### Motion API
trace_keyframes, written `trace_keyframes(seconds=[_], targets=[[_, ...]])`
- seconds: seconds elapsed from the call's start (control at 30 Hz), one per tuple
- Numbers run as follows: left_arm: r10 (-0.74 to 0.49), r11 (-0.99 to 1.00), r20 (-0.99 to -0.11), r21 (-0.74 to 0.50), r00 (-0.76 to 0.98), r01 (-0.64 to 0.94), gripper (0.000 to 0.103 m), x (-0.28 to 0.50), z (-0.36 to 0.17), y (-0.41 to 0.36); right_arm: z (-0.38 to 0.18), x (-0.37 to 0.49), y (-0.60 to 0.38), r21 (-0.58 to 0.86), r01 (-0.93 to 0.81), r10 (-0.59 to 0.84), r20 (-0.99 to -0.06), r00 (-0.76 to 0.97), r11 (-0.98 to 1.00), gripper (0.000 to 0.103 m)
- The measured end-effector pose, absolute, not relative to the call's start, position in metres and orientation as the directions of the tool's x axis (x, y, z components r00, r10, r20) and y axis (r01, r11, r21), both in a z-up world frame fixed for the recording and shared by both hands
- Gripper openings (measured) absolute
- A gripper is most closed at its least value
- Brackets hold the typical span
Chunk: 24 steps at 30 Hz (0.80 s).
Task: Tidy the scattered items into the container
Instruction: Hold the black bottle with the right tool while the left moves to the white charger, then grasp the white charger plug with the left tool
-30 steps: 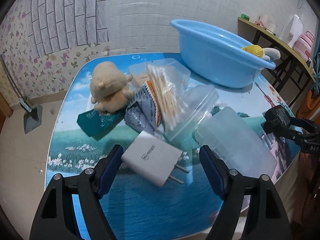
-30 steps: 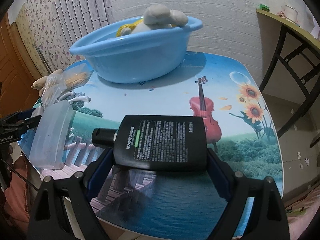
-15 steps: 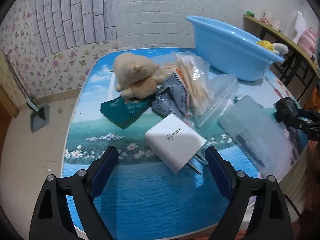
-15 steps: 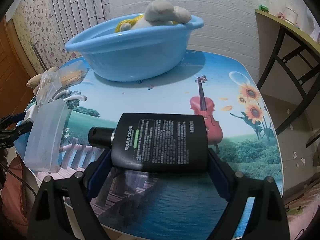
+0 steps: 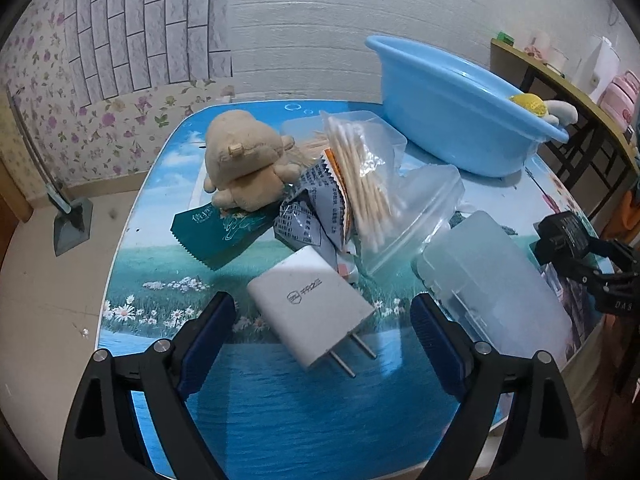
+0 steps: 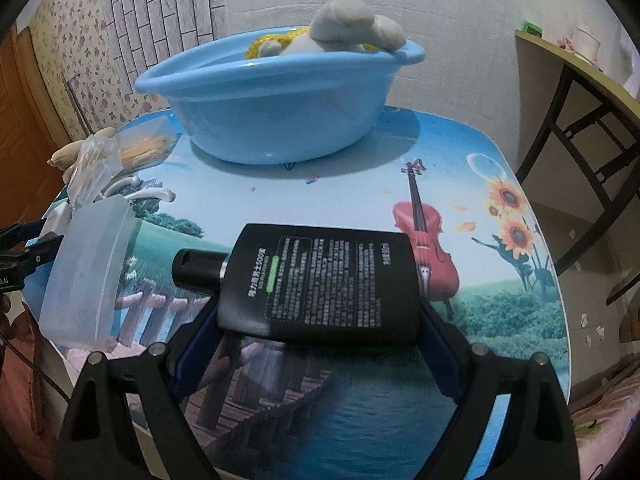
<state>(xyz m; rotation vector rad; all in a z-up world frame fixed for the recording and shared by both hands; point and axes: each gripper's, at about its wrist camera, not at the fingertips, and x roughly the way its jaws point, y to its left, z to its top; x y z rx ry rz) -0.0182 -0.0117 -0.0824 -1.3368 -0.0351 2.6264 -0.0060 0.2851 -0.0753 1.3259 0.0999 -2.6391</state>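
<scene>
In the blue tub (image 6: 280,120) lies one plush; right tongs (image 6: 318,320) clamp a black bottle (image 6: 320,280), left tongs (image 5: 320,322) gape around a charger (image 5: 308,308); clutter remains.

Between the spread left gripper (image 5: 322,320) fingers lay only the white charger (image 5: 310,312). Crowded at 12 o'clock by a plush bear (image 5: 244,160), snack packets (image 5: 316,208) and a cotton swab bag (image 5: 368,184); at 2 o'clock by a translucent box (image 5: 496,280). Open tabletop (image 6: 344,196) from the held black bottle (image 6: 320,280) to the blue basin (image 6: 272,120) at 12 o'clock.
</scene>
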Motion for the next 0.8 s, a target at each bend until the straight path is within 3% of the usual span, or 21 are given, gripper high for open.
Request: trace_keyframes(seconds=[0.1, 0.3, 0.57, 0.67, 0.8], targets=[[0.191, -0.979, -0.795, -0.113, -0.575, -0.17, 0.086, -0.018, -0.082, -0.009, -0.076, -0.006, 0.286, 0.025, 0.2, -0.141, -0.794, -0.592, -0.98, 0.093], [0.144, -0.988, -0.793, -0.077, -0.592, -0.137, 0.056, -0.017, -0.08, -0.009, -0.075, -0.006, 0.288, 0.039, 0.2, -0.153, -0.789, -0.595, -0.979, 0.093], [0.161, -0.986, -0.798, -0.101, -0.581, -0.134, 0.057, -0.018, -0.079, -0.016, -0.074, -0.006, 0.289, 0.053, 0.2, -0.164, -0.787, -0.595, -0.978, 0.093], [0.142, -0.989, -0.804, -0.099, -0.578, -0.106, 0.068, -0.019, -0.08, -0.026, -0.074, -0.006, 0.288, 0.052, 0.2, -0.163, -0.787, -0.595, -0.978, 0.093], [0.096, -0.995, -0.811, -0.071, -0.576, -0.066, 0.073, -0.018, -0.08, -0.038, -0.074, -0.006, 0.288, 0.05, 0.2, -0.162, -0.787, -0.595, -0.979, 0.093]])
